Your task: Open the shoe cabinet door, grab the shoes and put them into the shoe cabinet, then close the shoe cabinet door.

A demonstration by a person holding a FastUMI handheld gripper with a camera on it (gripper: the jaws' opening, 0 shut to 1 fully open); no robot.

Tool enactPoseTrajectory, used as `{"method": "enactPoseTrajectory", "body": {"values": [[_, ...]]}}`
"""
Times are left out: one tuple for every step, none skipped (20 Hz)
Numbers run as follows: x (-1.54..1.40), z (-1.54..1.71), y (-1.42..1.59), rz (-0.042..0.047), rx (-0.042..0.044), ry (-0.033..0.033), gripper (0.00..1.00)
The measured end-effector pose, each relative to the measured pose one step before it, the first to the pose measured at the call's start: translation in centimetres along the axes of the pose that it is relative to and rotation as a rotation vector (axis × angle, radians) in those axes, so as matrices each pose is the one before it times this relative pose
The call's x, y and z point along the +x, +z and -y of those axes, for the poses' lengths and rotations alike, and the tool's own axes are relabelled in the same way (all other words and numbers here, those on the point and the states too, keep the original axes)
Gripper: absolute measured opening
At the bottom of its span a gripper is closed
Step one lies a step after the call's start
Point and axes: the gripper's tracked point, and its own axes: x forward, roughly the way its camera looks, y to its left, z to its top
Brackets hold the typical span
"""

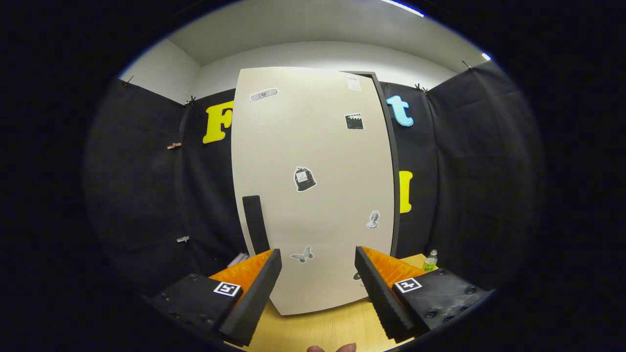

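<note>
The shoe cabinet stands straight ahead of the gripper, tall and cream-coloured, rising from the wooden table almost to the ceiling line. Its door faces the camera and looks shut, flat across the front, with a dark edge of the cabinet's side showing along the right. Behind and to both sides hangs the black cloth of the booth wall, pinned up with small clips.

On the door, low on the left, a narrow black handle runs upright, just above and beyond the left finger. Several small stickers are scattered over the door: one near the middle, a clapperboard-shaped one higher on the right, a butterfly shape low down between the fingers.

The gripper hovers in front of the door's lower part with its two fingers spread wide apart, black ribbed pads facing each other over orange backing, nothing between them but the bare door face. They touch neither the door nor the handle, as far as I can see.

Beyond the right finger, on the table beside the cabinet, stands a small bottle with a green label. Fingertips of a person's hand peek up beneath the gripper.
</note>
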Motion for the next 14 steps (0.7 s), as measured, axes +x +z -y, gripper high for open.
{"method": "enactPoseTrajectory", "body": {"values": [[0.032,-0.012,-0.014,-0.00146,-0.00265,0.00076,0.98],[-0.046,-0.120,-0.071,-0.00012,-0.00103,0.00090,0.98],[0.059,-0.100,0.038,-0.00057,0.00061,0.00170,0.98],[-0.062,-0.167,-0.038,0.00038,0.00159,0.00223,0.98],[-0.007,-0.117,0.020,-0.00180,-0.00056,0.00173,0.98],[0.026,-0.067,0.057,0.00210,-0.00158,0.00105,0.98],[-0.031,-0.078,0.130,0.00252,-0.00156,0.00184,0.98],[-0.002,-0.122,-0.020,0.00027,-0.00098,0.00171,0.98],[-0.100,0.000,-0.022,-0.00054,-0.00016,0.00121,0.98],[0.079,-0.081,-0.046,-0.00094,-0.00003,0.00035,0.98],[-0.009,-0.051,0.022,-0.00021,0.00116,0.00150,0.98],[0.042,-0.051,0.019,0.00008,0.00108,0.00075,0.98],[-0.052,0.059,0.039,0.00116,-0.00027,-0.00018,0.98],[0.046,-0.019,0.005,-0.00021,-0.00051,-0.00063,0.98]]}}
